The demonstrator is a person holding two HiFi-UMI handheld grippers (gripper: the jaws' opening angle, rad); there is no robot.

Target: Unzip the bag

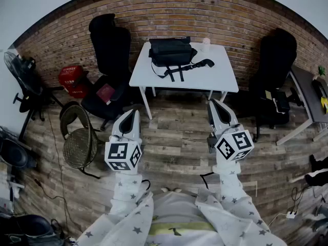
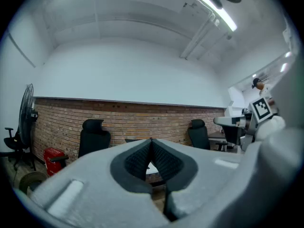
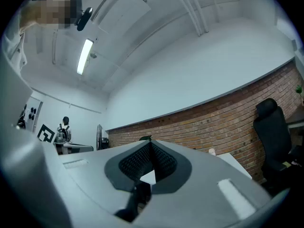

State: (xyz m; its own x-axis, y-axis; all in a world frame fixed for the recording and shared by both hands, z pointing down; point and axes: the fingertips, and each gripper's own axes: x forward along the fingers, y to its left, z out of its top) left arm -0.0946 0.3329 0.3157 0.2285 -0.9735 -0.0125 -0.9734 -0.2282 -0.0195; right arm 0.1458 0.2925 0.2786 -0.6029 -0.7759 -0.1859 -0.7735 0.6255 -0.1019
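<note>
Head view: black bag [image 1: 171, 52] lies at far edge of white table [image 1: 220, 78], left of centre. Its strap [image 1: 197, 64] trails toward the near edge. Small pale cup [image 1: 206, 42] sits on the far edge, R of the bag. Left gripper [image 1: 134, 111] and right gripper [image 1: 214, 102] are both held out over the wood floor [image 1: 174, 137], well short of the table's near edge. Neither is near the bag. Zip can't be made out from here; open or closed unclear.

Left gripper view: left gripper [image 2: 151, 141] has its 2 pads pressed tip to tip, nothing between them. Points level at the brick wall [image 2: 133, 120]. A sliver of table shows in the gap below the tips.

Right gripper view: right gripper [image 3: 150, 144] likewise fully closed and empty, tipped slightly up. A dark shape just over the tips is prob. the bag, not certain.

Progress, my est.: 0 steps done, task not started. Left to do: approach the table, steady the bag w/ 1 gripper, find and pinch the zip pull w/ the other, draw it along.
</note>
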